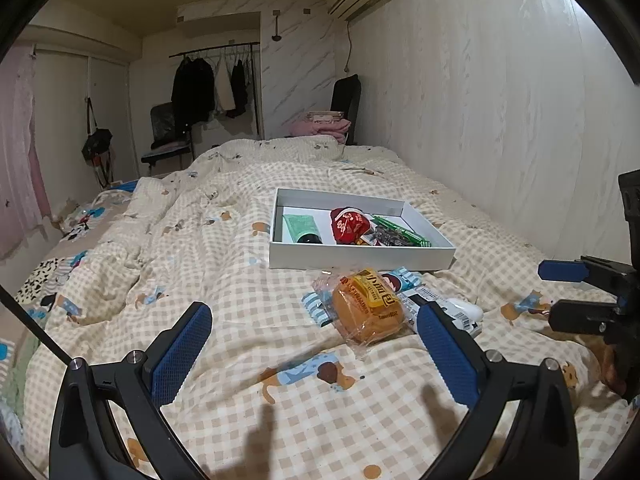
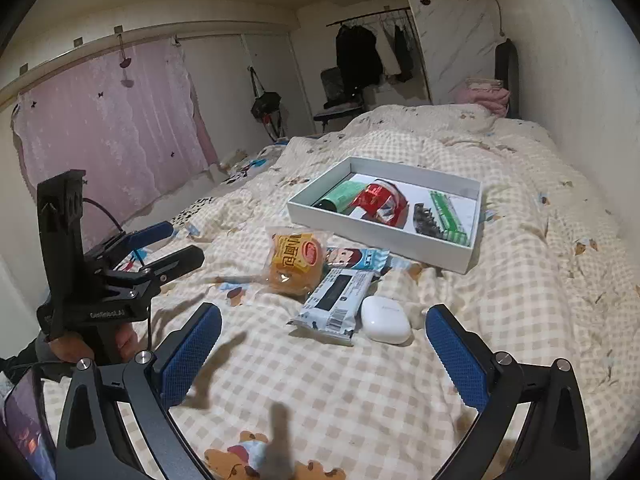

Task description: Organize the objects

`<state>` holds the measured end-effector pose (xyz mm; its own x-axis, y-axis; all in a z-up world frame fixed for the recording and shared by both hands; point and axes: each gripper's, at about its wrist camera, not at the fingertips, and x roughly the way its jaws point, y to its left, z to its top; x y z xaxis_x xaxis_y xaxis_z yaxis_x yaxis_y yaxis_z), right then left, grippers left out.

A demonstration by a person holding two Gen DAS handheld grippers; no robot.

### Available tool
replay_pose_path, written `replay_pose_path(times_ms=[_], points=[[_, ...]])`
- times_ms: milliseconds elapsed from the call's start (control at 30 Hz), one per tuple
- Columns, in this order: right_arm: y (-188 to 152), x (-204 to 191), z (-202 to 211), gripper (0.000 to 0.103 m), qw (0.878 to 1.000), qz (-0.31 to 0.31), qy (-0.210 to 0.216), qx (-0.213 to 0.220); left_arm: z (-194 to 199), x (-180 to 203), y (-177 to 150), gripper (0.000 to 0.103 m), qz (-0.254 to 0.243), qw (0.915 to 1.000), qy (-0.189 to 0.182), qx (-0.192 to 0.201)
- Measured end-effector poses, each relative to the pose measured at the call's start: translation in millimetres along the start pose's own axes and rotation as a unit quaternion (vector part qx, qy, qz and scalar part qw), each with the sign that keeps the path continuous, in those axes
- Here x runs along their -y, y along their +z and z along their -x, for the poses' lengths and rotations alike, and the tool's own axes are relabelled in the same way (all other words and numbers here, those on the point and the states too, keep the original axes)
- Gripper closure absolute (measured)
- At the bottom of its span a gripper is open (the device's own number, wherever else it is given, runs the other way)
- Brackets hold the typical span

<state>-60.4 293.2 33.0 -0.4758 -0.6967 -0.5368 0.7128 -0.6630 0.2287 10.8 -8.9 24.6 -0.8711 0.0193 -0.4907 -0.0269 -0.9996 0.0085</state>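
Blue-padded left claw (image 1: 314, 354) and right claw (image 2: 324, 352) both hover spread wide and empty over the bed (image 2: 400, 392), nearest the loose snacks (bread packet (image 2: 294, 266), earbud case (image 2: 386, 318)), white tray (image 2: 384, 236) beyond.

Black-framed left gripper (image 2: 176, 242) — blue textured pads (image 1: 182, 354), silver screws, perhaps a cable.

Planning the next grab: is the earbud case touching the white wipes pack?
Cannot tell. In the right wrist view the earbud case sits tight beside the wipes pack, with no clear gap or contact visible.
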Motion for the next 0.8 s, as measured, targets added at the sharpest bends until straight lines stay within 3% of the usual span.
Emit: replay_pose_path(times_ms=[167, 467, 800], points=[[-1.4, -4.7, -5.2, 0.0, 1.0, 0.009, 0.005, -0.021, -4.5, 1.7, -1.5, 0.0, -0.003, 0.9999, -0.009, -0.012], [-2.8, 2.9, -4.4, 0.0, 0.999, -0.012, -0.033, -0.019, -21.2, -0.5, -4.4, 0.0, 0.005, 0.9985, 0.001, -0.054], [-3.0, 5.6, -7.8, 0.0, 0.999, -0.017, -0.033, -0.028, -32.5, 6.3, -8.9, 0.001, -0.007, 0.9964, -0.008, -0.085]])
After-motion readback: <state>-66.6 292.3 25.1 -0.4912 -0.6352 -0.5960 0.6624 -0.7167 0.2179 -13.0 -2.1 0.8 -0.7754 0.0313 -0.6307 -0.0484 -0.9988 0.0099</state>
